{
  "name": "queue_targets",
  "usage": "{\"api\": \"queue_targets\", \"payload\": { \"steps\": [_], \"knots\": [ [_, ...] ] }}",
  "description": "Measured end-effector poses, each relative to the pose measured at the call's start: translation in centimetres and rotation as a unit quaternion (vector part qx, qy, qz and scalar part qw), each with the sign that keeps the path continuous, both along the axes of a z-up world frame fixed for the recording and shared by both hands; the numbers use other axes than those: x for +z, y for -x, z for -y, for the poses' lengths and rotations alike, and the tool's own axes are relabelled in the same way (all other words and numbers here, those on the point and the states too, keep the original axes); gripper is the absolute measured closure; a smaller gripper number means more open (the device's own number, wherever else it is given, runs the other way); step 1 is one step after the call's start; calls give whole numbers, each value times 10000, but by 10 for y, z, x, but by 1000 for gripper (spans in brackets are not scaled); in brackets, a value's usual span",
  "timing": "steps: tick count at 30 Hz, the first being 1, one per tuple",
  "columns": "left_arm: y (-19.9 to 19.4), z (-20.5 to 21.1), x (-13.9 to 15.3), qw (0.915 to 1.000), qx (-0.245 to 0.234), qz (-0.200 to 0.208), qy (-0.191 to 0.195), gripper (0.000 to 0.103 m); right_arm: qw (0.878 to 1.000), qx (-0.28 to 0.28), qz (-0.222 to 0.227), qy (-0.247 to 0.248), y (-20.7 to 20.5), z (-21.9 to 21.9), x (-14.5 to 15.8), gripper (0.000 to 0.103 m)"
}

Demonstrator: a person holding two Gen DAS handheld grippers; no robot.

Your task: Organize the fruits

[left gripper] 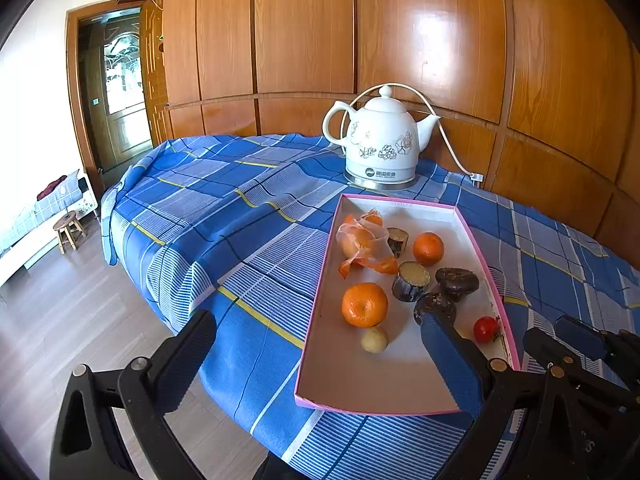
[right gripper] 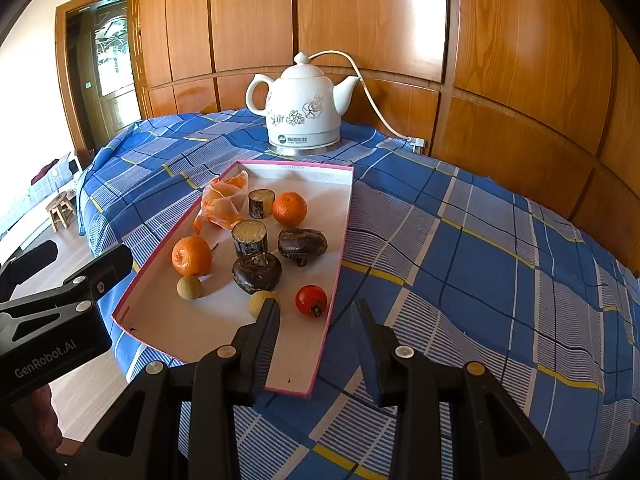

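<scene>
Fruit lying loose in a shallow pink-edged tray (right gripper: 348,184) on the blue checked tablecloth (right gripper: 460,264), in front of a white floral kettle (right gripper: 304,108) by the wood-panelled wall (right gripper: 376,12). Inside the tray: two mandarins, one near the left rim (right gripper: 191,256) and one farther back (right gripper: 289,209); two cut sugarcane stubs (right gripper: 249,237); two dark water chestnuts (right gripper: 302,245); a small red tomato (right gripper: 311,300) by the right rim; a crumpled orange plastic bag (right gripper: 222,204) at the far left corner.

Seen from the right wrist only: two pale round longans, one (right gripper: 189,287) beside the near mandarin, the other (right gripper: 260,302) just past the tip of the left finger. Right gripper (right gripper: 316,332) low over the tray's near right corner, jaws narrow, nothing between them, tray rim showing in the gap.

From the left wrist: only one longan (left gripper: 375,339) visible, the second hidden behind the blue finger pad (left gripper: 448,356). Left gripper (left gripper: 320,344) spread wide and empty, one finger over the table edge, the other over the tray. Also only here, more of the floor (left gripper: 80,304).
</scene>
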State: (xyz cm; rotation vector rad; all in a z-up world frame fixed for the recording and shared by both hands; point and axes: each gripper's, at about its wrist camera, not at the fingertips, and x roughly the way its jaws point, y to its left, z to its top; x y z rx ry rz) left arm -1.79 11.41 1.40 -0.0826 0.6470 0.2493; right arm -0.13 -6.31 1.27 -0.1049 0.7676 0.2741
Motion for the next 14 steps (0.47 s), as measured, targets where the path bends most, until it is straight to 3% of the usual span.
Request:
{"api": "queue_targets", "payload": {
  "steps": [10, 14],
  "knots": [
    [0, 3, 1, 9999, -114, 37, -22, 0, 10000, 0, -7, -12, 0, 1, 0, 65],
    [-1, 1, -1, 9999, -140, -22, 32, 0, 9995, -244, 10, -222, -10, 23, 8, 66]
  ]
}}
